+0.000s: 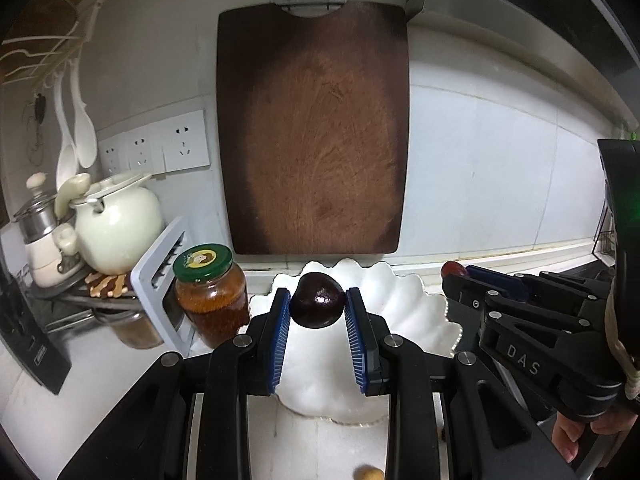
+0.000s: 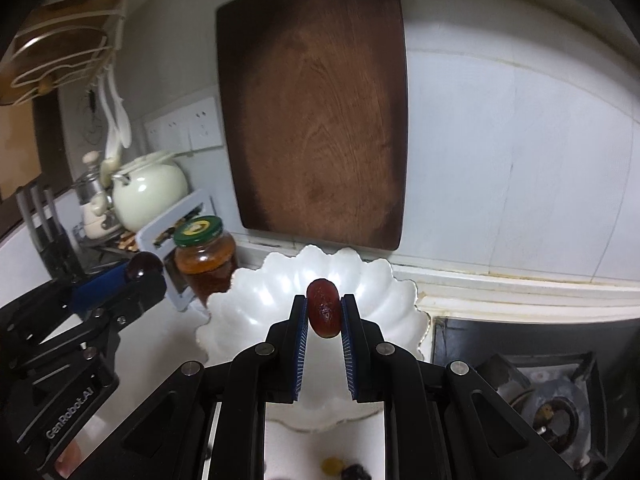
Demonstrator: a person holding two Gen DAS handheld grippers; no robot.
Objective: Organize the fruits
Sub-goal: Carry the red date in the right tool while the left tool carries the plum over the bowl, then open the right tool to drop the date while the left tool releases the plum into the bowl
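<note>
Two fruits in hand, both at the placing step. Left tool (image 1: 318, 306) is clamped on a dark plum (image 1: 318, 305), right tool (image 2: 324, 308) on a reddish date-like fruit (image 2: 324, 307); both hang over the white scalloped dish (image 2: 256, 300) on the surface, beside the jar (image 1: 210, 292). Next move likely calls for lowering each into the dish, then parting the fingers gently so nothing rolls out. More small fruits (image 2: 340, 466) lie loose nearer the camera.

your way down to the white scalloped plate (image 2: 256, 300) is open; the jar (image 2: 205, 258) crowds its left edge, the hanging cutting board (image 2: 316, 112) blocks behind, the stove (image 2: 540, 392) flanks right.
</note>
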